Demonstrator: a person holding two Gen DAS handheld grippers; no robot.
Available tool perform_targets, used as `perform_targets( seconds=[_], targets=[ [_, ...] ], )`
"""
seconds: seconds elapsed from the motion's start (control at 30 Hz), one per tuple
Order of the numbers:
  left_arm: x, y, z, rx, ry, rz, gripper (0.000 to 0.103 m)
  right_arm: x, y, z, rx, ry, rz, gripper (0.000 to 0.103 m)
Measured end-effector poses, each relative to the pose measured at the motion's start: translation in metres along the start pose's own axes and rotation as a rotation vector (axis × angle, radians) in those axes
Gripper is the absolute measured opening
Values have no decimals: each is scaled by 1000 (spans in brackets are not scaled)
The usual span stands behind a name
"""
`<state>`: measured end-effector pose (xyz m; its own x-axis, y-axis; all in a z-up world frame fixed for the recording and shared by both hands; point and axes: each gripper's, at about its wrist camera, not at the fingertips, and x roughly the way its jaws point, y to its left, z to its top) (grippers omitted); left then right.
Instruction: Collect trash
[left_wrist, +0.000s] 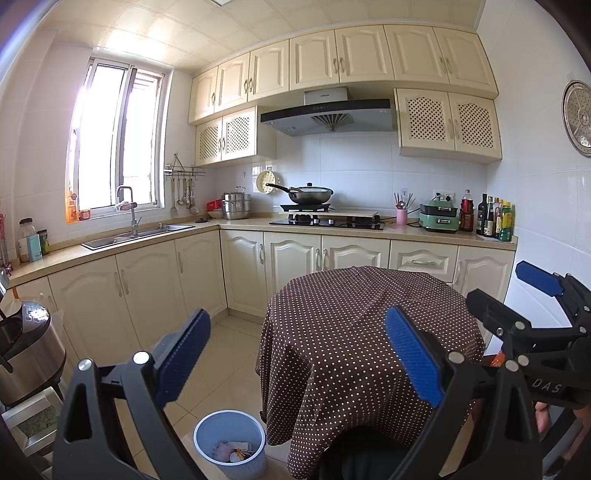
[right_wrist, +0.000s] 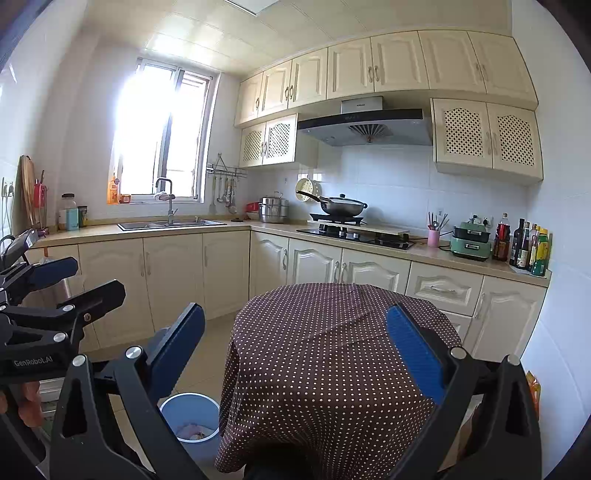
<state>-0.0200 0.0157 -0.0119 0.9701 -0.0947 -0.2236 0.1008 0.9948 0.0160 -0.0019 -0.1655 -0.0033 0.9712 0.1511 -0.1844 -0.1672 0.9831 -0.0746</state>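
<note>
A blue waste bin (left_wrist: 231, 441) stands on the floor left of a table under a brown dotted cloth (left_wrist: 369, 332). Crumpled trash (left_wrist: 232, 451) lies inside the bin. My left gripper (left_wrist: 299, 354) is open and empty, held high in front of the table. My right gripper (right_wrist: 295, 350) is also open and empty, beside the left one; it shows at the right edge of the left wrist view (left_wrist: 517, 291). The bin (right_wrist: 190, 417) and the table (right_wrist: 332, 350) show in the right wrist view too. The tabletop shows no loose items.
Cream cabinets and a countertop (left_wrist: 240, 223) run along the back and left walls, with a sink (left_wrist: 136, 234), a hob with a wok (left_wrist: 310, 195) and bottles (left_wrist: 495, 219). A rice cooker (left_wrist: 26, 350) stands at the left. Tiled floor (left_wrist: 221, 347) lies between.
</note>
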Motion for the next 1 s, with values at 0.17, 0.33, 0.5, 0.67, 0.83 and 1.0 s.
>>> perform_targets(
  seconds=[0.17,0.33,0.5,0.67,0.83,1.0],
  targets=[
    [0,-1,-1,0,0,-1,94,1,0,0,0,3,0,96],
    [0,-1,0,0,2,0,94,0,1,0,0,6,1,96],
    [1,-1,-1,1,3,-1,94,1,1,0,0,7,0,96],
    [1,-1,-1,1,3,0,94,3,1,1,-1,9,0,96],
    [2,-1,-4,1,7,2,94,3,3,2,-4,15,4,96],
    [2,-1,-6,3,10,0,94,4,3,2,-4,19,7,96]
  ],
)
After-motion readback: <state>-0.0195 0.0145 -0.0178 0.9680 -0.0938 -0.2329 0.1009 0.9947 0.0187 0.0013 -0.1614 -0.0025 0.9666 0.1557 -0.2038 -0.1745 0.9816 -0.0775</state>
